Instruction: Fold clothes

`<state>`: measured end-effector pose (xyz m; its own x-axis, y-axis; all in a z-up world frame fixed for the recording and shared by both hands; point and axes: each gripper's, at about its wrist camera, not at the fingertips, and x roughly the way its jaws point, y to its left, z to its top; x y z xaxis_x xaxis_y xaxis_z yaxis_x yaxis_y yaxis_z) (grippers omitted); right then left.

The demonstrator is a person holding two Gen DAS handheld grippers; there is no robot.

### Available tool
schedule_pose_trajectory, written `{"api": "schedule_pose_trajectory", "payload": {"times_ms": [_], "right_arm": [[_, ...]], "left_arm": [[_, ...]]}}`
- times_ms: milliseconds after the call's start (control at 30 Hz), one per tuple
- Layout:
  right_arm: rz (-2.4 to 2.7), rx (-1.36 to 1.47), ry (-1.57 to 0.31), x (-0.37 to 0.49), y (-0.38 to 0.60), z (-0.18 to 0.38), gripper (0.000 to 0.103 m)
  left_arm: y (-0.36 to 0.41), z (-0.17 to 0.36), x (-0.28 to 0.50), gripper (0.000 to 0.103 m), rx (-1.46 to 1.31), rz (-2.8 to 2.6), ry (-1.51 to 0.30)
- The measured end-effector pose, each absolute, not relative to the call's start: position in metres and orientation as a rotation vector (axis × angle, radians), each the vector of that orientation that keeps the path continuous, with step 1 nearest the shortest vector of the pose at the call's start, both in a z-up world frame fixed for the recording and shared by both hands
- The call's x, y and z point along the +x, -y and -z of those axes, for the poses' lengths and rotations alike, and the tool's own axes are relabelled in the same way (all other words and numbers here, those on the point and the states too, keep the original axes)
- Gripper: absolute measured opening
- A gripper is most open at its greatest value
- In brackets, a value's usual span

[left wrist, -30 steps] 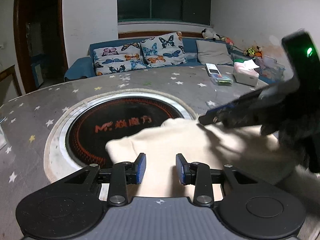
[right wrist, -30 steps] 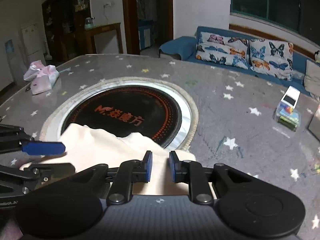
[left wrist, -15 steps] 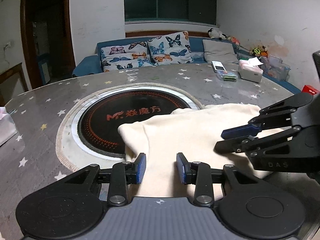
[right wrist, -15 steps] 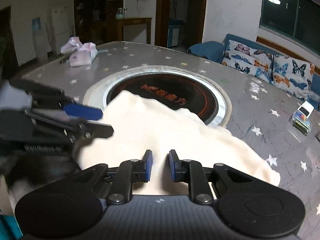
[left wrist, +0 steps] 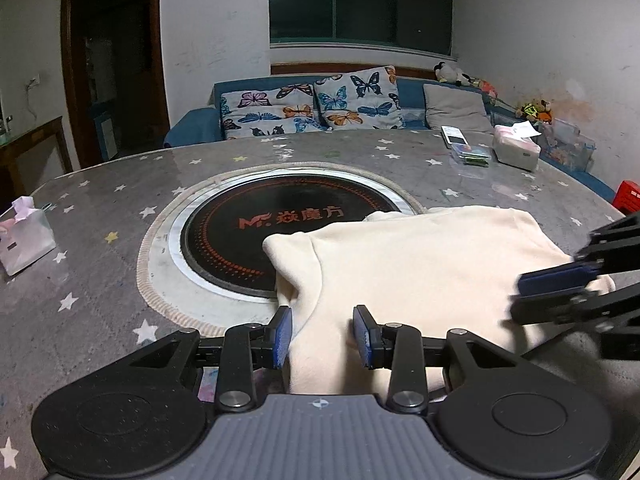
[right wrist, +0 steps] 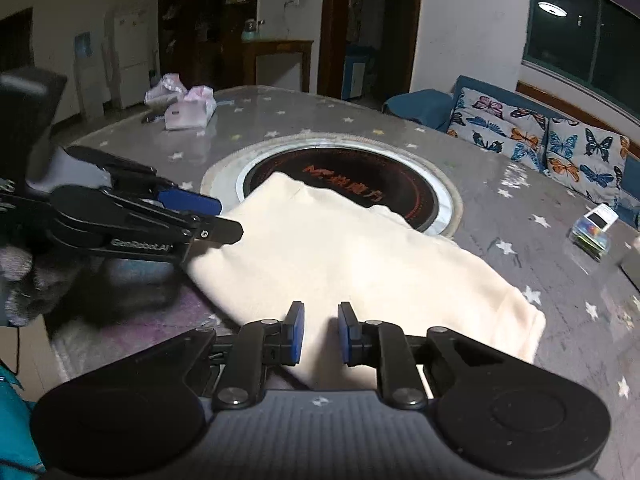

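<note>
Cream cloth (left wrist: 420, 264), folded, lying flat at the near edge of the grey star-patterned tabletop (left wrist: 100, 280), far corner lapping over the round black plate (left wrist: 280, 228) set in the middle. Seen from the left wrist: left tongs (left wrist: 322, 336) parted, blue pads either side of a ridge of the cloth's near left edge; cannot tell whether the pads press on it. Right tongs (left wrist: 548, 292) reaching in from the right, tips over the cloth's right end. Tissue pack (left wrist: 26, 240) by the left edge; white tissue box (left wrist: 516, 148) and a small clear case (left wrist: 472, 156) toward the far right edge.

Seen from the right wrist: right tongs (right wrist: 320, 332) nearly closed, a narrow gap between the pads, cloth (right wrist: 360, 256) running beneath and between them; hold not clear. Left tongs (right wrist: 212, 216) entering from the left at the cloth's left edge, tips slightly apart. Pink tissue pack (right wrist: 188, 110) near the far left edge.
</note>
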<state>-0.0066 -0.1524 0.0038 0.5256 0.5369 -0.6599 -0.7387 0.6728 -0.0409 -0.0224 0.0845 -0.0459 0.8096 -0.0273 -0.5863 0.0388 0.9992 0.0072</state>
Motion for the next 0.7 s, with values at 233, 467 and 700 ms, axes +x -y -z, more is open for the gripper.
{"api": "schedule_pose_trajectory", "payload": {"times_ms": [233, 467, 700], "right_arm": [[-0.712, -0.272, -0.729, -0.012, 0.186, 0.004, 0.016], [-0.614, -0.193, -0.733, -0.009, 0.214, 0.003, 0.017], [-0.588, -0.139, -0.744, -0.004, 0.229, 0.003, 0.016]], "left_arm": [[-0.084, 0.047, -0.024, 0.037, 0.02, 0.027, -0.629], [-0.083, 0.047, -0.024, 0.037, 0.024, 0.022, -0.629], [-0.084, 0.048, -0.025, 0.037, 0.027, 0.016, -0.636]]}}
